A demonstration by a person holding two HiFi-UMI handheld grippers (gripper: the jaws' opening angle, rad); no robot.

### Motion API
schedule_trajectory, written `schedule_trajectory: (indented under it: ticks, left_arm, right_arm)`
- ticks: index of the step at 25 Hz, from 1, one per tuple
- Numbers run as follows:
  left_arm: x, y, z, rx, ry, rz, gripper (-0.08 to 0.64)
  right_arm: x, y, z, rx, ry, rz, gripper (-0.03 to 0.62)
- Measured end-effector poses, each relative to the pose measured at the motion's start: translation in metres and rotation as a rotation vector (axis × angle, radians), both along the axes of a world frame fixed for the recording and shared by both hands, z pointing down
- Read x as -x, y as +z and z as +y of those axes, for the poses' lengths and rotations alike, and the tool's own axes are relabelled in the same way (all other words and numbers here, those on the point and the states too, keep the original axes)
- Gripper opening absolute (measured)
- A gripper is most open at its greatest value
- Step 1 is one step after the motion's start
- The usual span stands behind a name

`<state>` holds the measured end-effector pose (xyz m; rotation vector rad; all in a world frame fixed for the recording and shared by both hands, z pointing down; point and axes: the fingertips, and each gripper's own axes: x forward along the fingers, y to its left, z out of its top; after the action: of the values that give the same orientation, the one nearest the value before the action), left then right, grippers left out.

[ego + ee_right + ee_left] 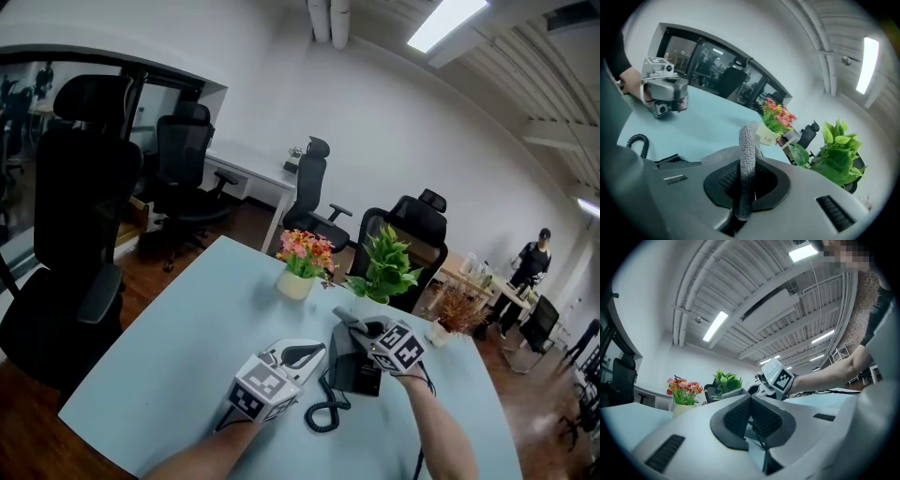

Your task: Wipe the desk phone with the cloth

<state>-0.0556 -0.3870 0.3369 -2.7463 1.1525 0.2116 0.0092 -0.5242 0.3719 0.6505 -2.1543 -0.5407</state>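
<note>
The dark desk phone (359,372) lies on the pale blue table (187,347), its coiled cord (323,413) trailing toward me. My right gripper (361,330) hovers over the phone's far end, shut on a grey knitted cloth (746,157) that stands up between its jaws; the cloth (345,322) shows above the phone. My left gripper (302,356) rests just left of the phone, shut with nothing between its pads (740,416). The right gripper view shows the phone's edge (670,161), the cord (640,140) and the left gripper (663,96).
A pot of pink and orange flowers (302,262) and a green leafy plant (386,267) stand at the table's far edge, with a dried-twig pot (455,314) further right. Black office chairs (80,234) surround the table. A person (530,267) stands far off at the right.
</note>
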Motion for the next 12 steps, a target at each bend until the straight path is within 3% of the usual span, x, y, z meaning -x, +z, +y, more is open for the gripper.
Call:
schedule_trajectory:
  ticks: [4, 8, 10, 12]
  left_arm:
    - [0.002, 0.000, -0.001, 0.001, -0.006, -0.001, 0.015]
    - [0.002, -0.003, 0.001, 0.003, -0.005, 0.003, 0.015]
    - [0.001, -0.002, 0.000, 0.004, -0.007, 0.003, 0.015]
    - [0.001, -0.004, 0.000, 0.001, -0.011, 0.005, 0.015]
  right_arm:
    - [0.006, 0.033, 0.070, 0.065, -0.151, 0.161, -0.003]
    - [-0.002, 0.067, 0.143, 0.193, -0.324, 0.315, -0.003]
    - [-0.011, 0.067, 0.147, 0.208, -0.337, 0.353, -0.002]
    - [-0.015, 0.042, 0.112, 0.135, -0.256, 0.277, -0.002]
